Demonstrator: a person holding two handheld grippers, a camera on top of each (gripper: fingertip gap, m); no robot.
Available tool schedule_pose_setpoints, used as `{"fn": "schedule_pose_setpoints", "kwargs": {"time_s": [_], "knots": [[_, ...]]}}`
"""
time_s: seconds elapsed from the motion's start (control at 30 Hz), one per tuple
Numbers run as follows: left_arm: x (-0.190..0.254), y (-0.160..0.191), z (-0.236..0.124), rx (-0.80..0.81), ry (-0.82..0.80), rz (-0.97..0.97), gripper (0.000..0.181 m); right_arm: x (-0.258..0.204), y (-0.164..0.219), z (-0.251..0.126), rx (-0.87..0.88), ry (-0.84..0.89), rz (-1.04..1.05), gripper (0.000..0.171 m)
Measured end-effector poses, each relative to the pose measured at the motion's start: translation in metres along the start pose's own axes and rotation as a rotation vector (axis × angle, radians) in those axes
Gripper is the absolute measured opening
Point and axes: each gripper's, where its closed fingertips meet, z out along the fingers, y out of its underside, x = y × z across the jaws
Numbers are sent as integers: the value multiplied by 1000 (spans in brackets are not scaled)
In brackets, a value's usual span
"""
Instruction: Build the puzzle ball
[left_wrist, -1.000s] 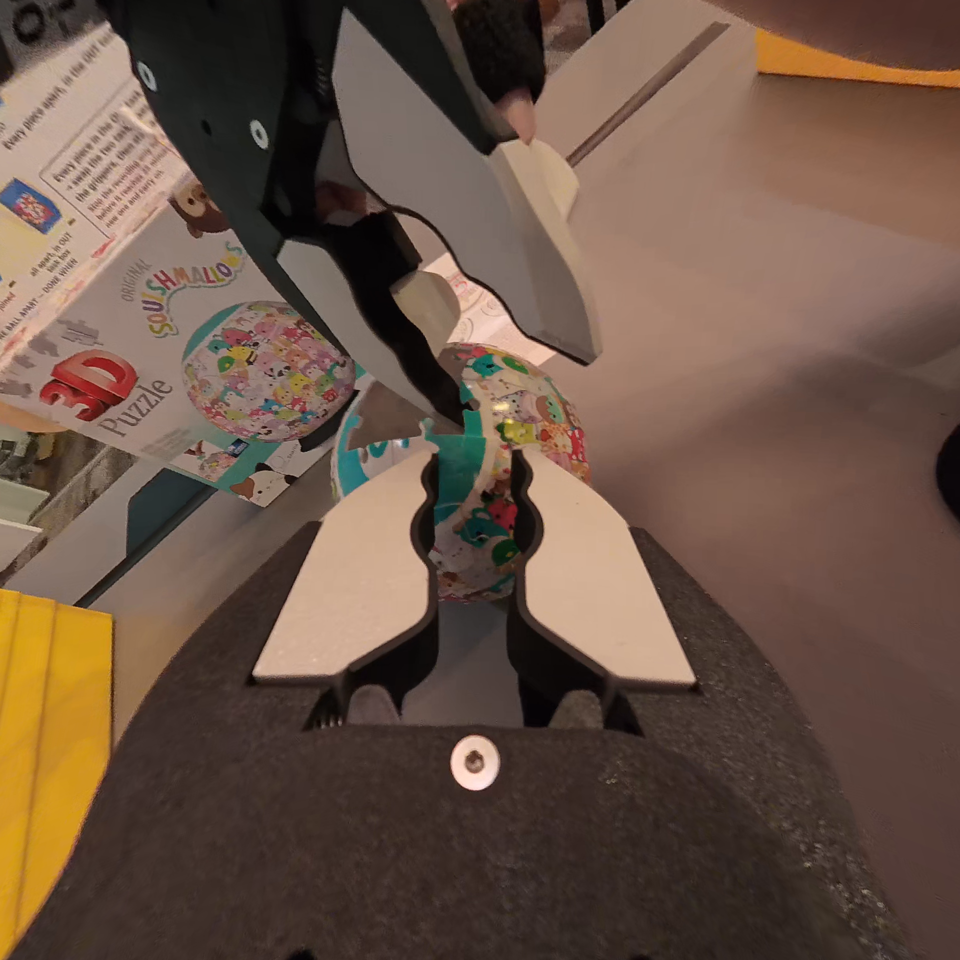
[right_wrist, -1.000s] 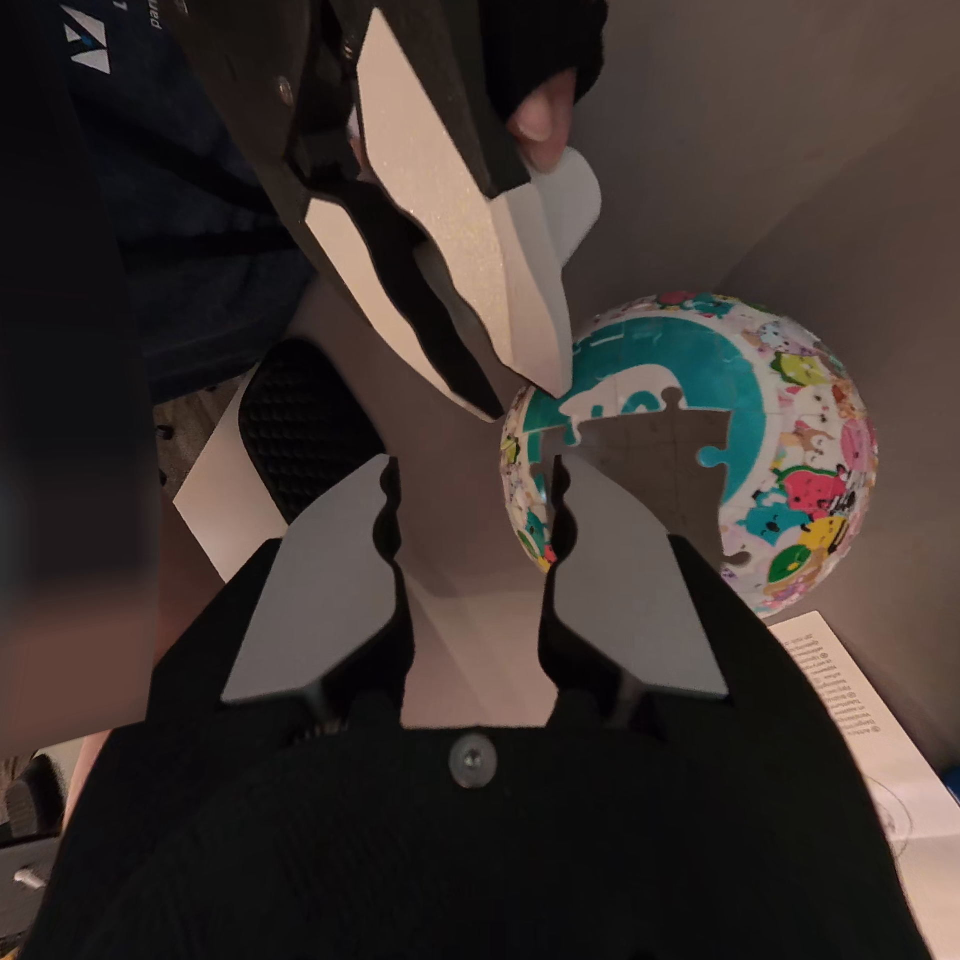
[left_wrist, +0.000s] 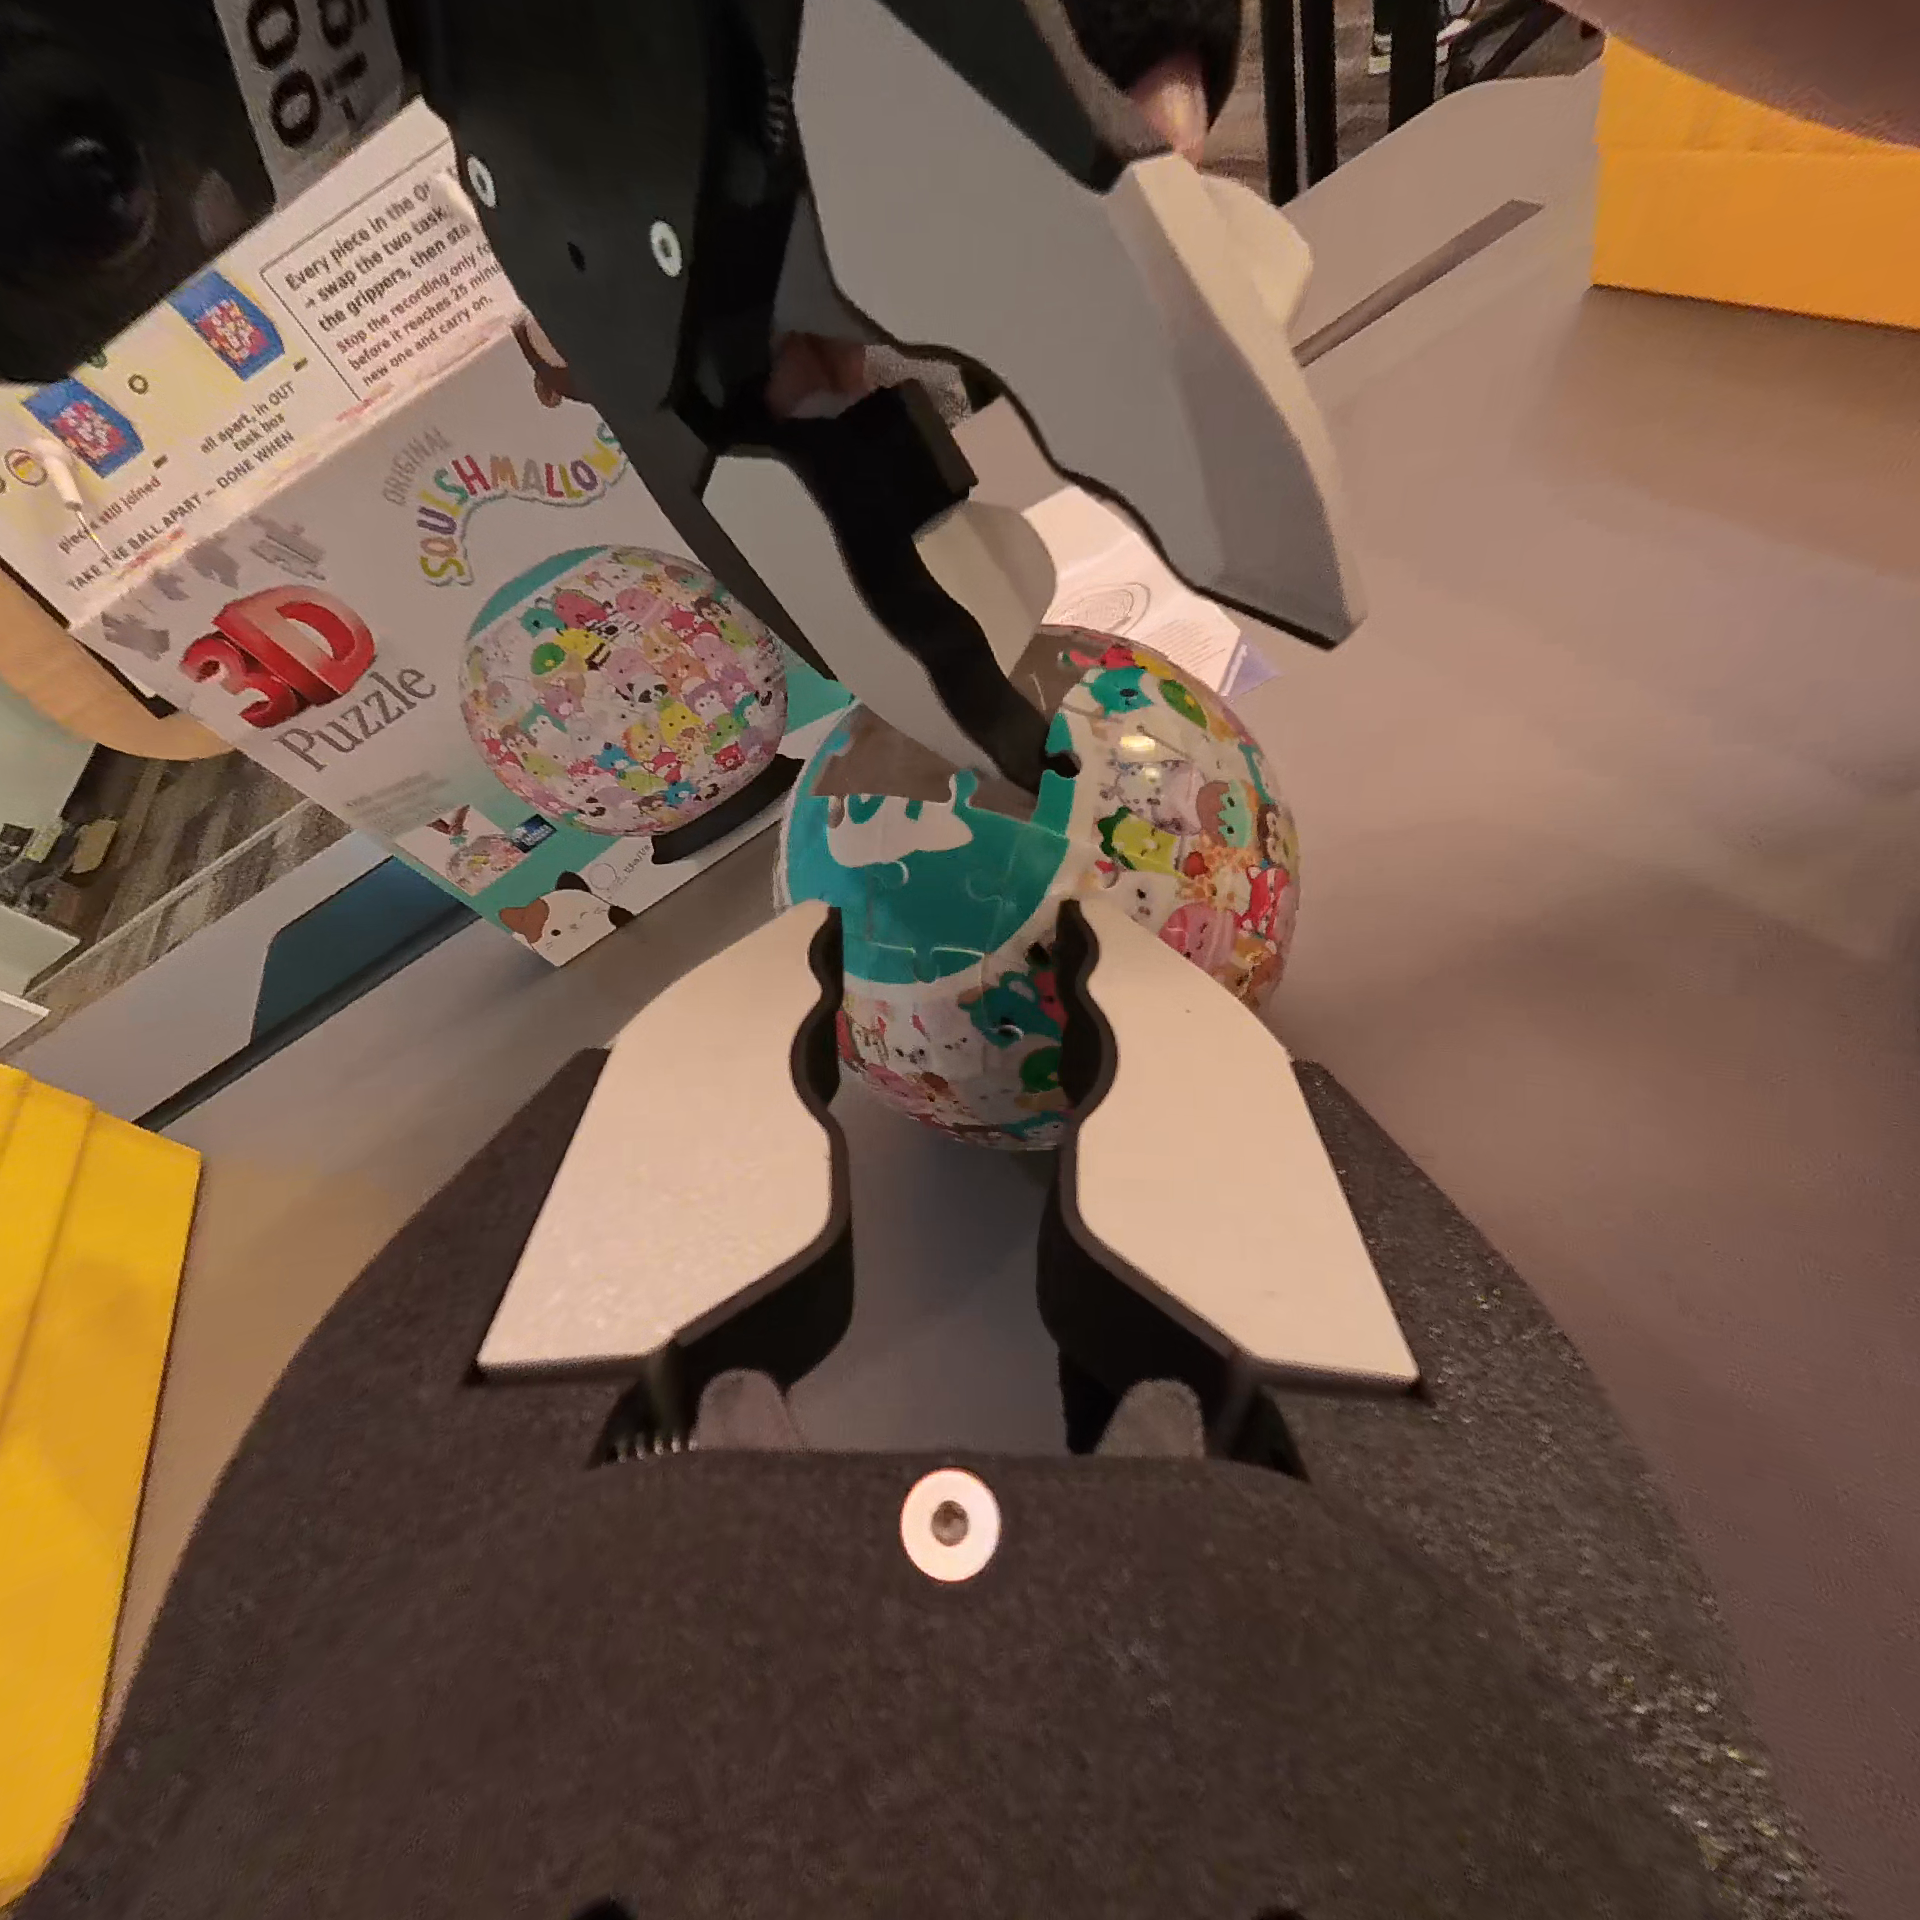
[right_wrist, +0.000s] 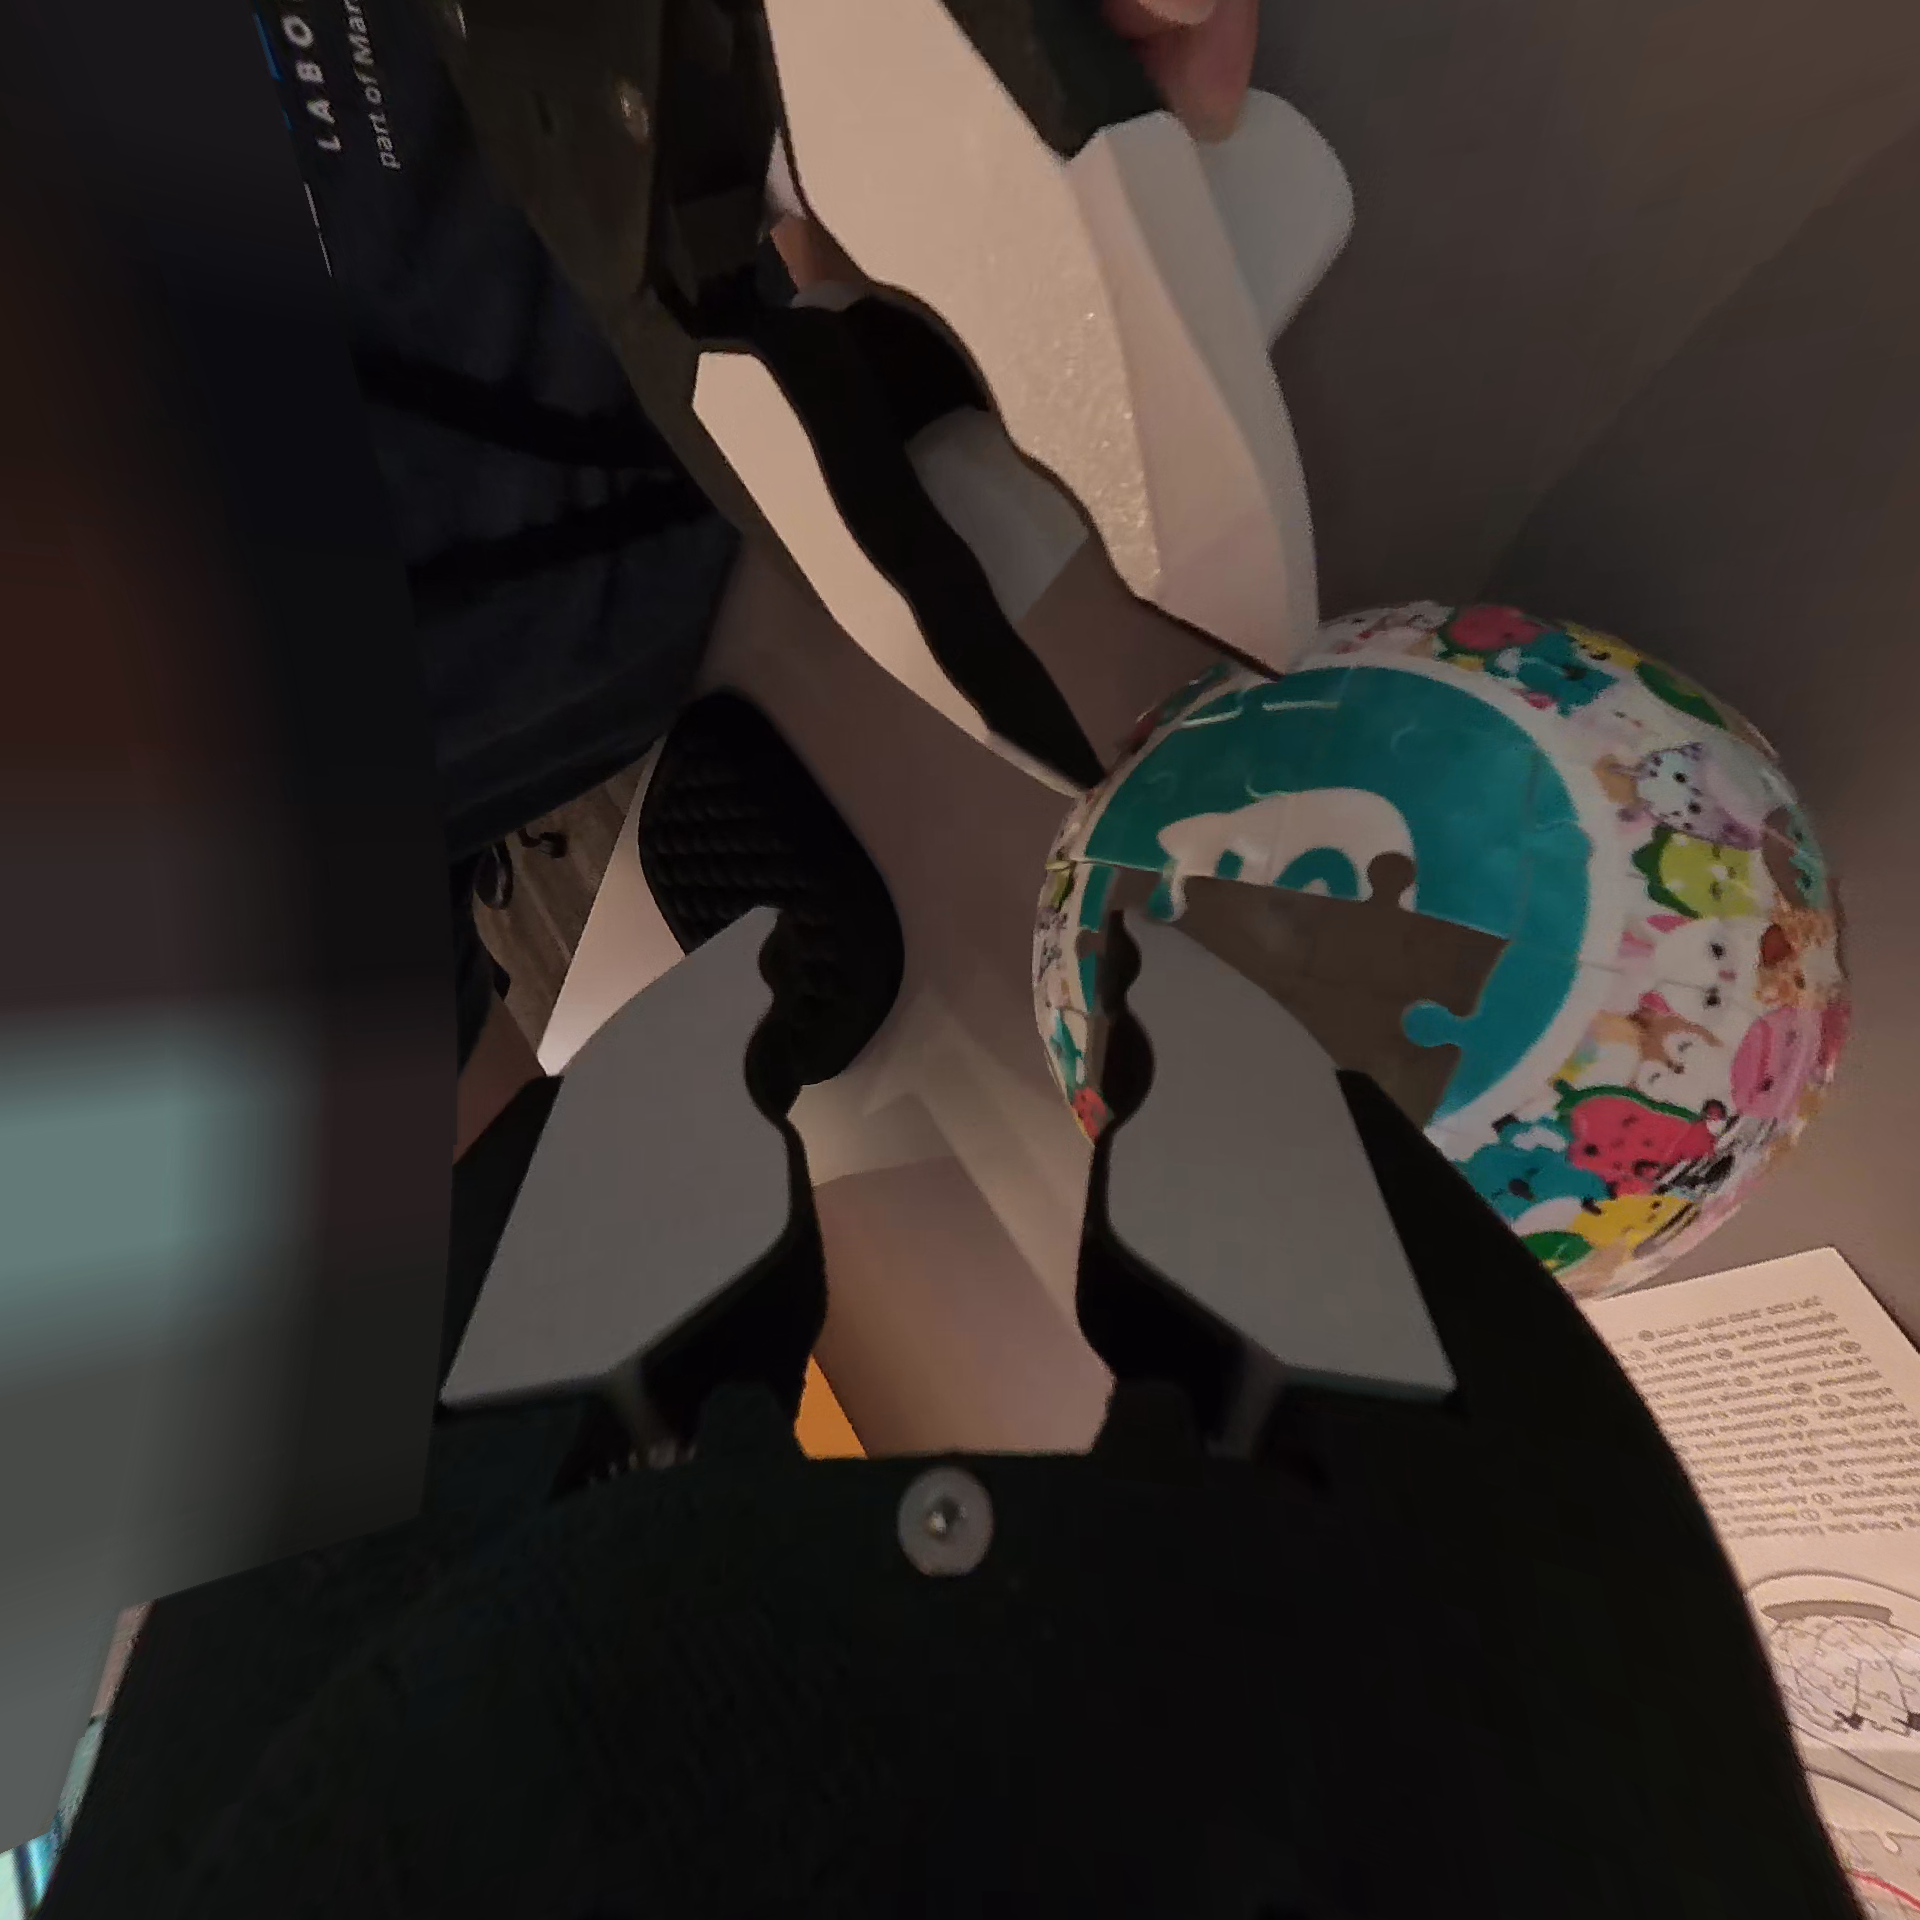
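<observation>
The puzzle ball (left_wrist: 1174, 862), covered in colourful cartoon figures with a teal ring, sits on the grey table. A jagged hole (right_wrist: 1320, 977) in the ring shows its grey inside. My left gripper (left_wrist: 945, 930) is open, with its fingertips against the near side of the ball. In the right wrist view it (right_wrist: 1179, 717) comes down from above and touches the ball's top edge. My right gripper (right_wrist: 945, 935) is open and empty. Its right fingertip is at the hole's left edge. In the left wrist view it (left_wrist: 1174, 696) has one finger poked into the hole.
The puzzle box (left_wrist: 468, 675) leans at the back left with a printed card (left_wrist: 208, 364) behind it. A paper leaflet (right_wrist: 1766, 1507) lies beside the ball. Yellow bins stand at the left (left_wrist: 62, 1351) and far right (left_wrist: 1766, 208). A person's dark clothing (right_wrist: 520, 468) is close behind.
My left gripper's jaws have opened wider against the ball. The right gripper has stayed open with its finger at the hole. The ball has barely moved.
</observation>
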Motion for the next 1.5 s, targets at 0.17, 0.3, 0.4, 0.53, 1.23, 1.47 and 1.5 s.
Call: {"fn": "schedule_pose_setpoints", "kwargs": {"time_s": [0.17,0.3,0.4,0.53,1.23,1.47,1.5], "knots": [[0,-1,1,-1,13,-3,39,0,-1,0,14,37,0,59],[0,0,1,4,18,-13,39,1,1,0,15,99,-13,61],[1,0,1,12,17,-12,40,1,3,-2,6,156,-21,62],[1,-1,0,23,19,-17,40,-1,2,-9,35,236,-43,63],[-2,-2,-68,224,50,-99,41,-93,-4,-88,1104,1001,-268,0],[6,1,-41,181,-14,-82,46,-33,-7,-61,670,732,-23,1],[3,2,-35,169,-37,-75,45,-23,-6,-56,583,679,8,1]]}}
